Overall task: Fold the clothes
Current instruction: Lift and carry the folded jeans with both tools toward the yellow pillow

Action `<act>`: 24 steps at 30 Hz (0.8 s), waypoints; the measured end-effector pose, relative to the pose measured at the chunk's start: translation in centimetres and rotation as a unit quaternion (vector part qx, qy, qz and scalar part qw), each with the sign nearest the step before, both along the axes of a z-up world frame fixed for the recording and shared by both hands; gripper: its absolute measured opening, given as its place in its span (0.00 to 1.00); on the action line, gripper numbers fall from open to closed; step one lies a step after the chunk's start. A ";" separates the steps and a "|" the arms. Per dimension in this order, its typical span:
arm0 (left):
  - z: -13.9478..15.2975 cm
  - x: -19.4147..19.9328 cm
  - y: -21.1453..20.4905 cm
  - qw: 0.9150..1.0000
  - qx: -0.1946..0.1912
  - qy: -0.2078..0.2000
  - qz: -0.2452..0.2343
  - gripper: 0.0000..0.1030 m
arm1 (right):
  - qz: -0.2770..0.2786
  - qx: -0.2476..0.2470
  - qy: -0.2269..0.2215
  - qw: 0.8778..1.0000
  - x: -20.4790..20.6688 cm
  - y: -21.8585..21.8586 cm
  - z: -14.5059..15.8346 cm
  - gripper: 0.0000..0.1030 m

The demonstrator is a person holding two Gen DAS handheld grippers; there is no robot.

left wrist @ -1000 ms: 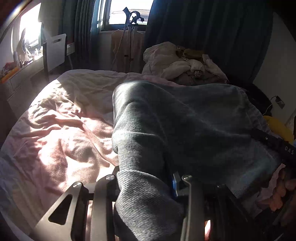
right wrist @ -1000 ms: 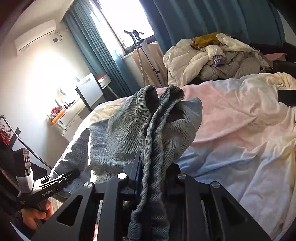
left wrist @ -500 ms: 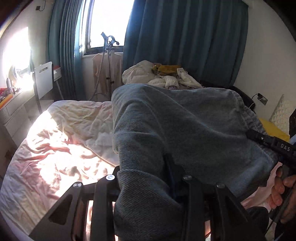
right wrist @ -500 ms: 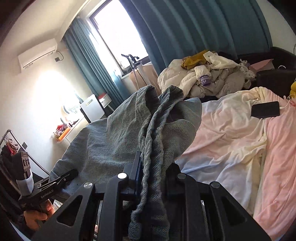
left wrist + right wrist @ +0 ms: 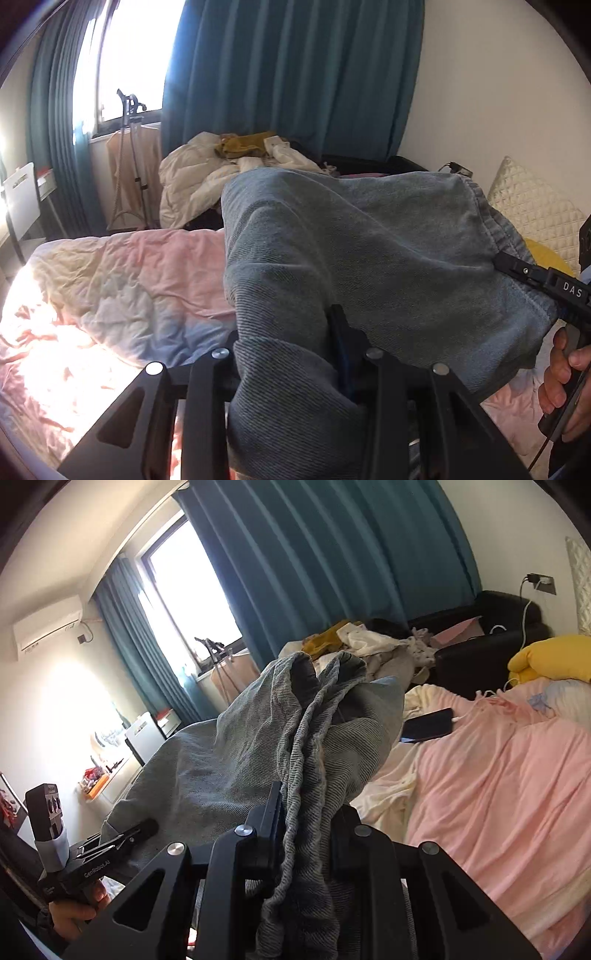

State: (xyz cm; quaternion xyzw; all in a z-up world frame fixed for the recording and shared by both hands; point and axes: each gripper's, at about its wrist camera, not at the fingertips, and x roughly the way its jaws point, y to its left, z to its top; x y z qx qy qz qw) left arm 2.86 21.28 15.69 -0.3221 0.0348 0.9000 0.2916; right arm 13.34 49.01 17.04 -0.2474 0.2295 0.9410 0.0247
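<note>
Nearest, at six o'clock in each wrist view, both sets of tongs are clenched on the jeans: the left gripper pinches a thick roll of denim, and the right gripper bites the bunched waistband, which stands up in ridges between its fingers. Held at two points like this, the jeans hang in the air as a taut sheet between the hands, well above the bed, probably so the legs can fall straight before being laid down for a fold. Each gripper shows in the other's view, the right at three o'clock of the left view, the left at eight o'clock of the right view, which suggests the hands are spread wide to keep the cloth stretched. Beyond, a phone lies on the pink sheet at two o'clock in the right view, worth avoiding when the jeans come down. Farther still, a heap of clothes waits near the curtain.
</note>
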 end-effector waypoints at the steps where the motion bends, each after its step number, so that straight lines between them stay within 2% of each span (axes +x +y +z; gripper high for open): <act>1: 0.1 0.2 2.0 1.000 0.000 -0.001 -0.010 0.34 | -0.011 0.000 0.001 1.000 0.7 1.2 -0.1 0.18; 6: -1.1 0.8 10.0 0.998 0.000 -0.009 -0.063 0.34 | -0.064 -0.001 -0.001 0.998 4.0 7.3 -0.9 0.18; 13: -5.1 1.6 19.6 0.990 0.001 -0.029 -0.137 0.34 | -0.135 -0.004 -0.013 0.991 7.9 14.6 -4.4 0.18; 20: -11.9 0.1 26.6 0.980 -0.022 -0.064 -0.186 0.34 | -0.189 -0.014 -0.044 0.981 9.1 19.3 -10.8 0.18; 24: -17.2 -1.6 29.2 0.975 -0.054 -0.096 -0.196 0.34 | -0.202 -0.024 -0.079 0.976 8.7 20.5 -15.5 0.18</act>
